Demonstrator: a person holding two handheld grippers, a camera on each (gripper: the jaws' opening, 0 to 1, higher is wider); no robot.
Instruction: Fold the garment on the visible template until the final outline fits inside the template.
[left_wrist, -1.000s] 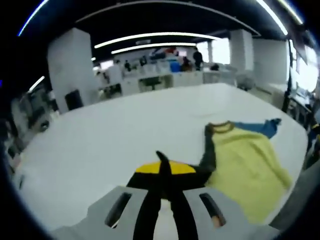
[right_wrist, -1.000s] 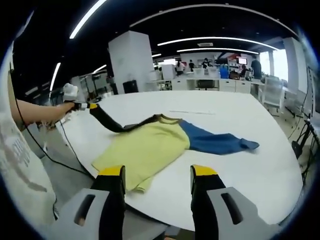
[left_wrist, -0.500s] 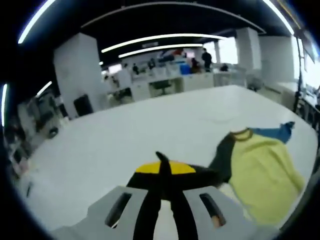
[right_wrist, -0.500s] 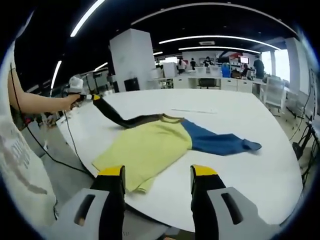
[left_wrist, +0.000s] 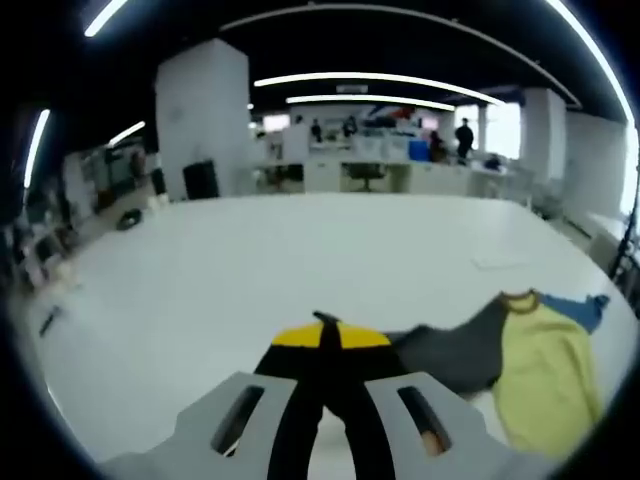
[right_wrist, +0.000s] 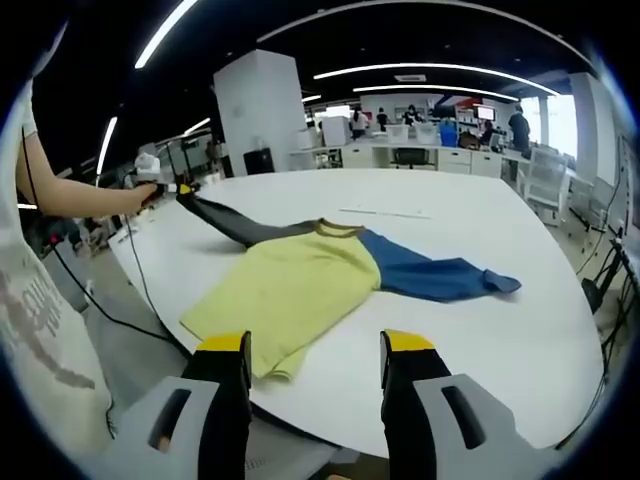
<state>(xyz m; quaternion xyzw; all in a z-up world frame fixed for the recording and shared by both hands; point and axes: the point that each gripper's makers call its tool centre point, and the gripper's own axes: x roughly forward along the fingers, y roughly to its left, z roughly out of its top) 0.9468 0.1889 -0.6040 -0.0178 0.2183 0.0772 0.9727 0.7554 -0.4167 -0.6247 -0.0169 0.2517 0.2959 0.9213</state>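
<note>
white table (right_wrist: 520, 330), yellow garment (right_wrist: 290, 290) on it

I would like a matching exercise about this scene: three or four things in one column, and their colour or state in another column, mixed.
Things:
1. left gripper
2. right gripper
3. garment body
4. far sleeve

States:
A. blue, flat on the table
B. yellow
C. open, holds nothing
D. shut on the dark sleeve

Pairs: 1-D, 2-C, 3-B, 4-A
</note>
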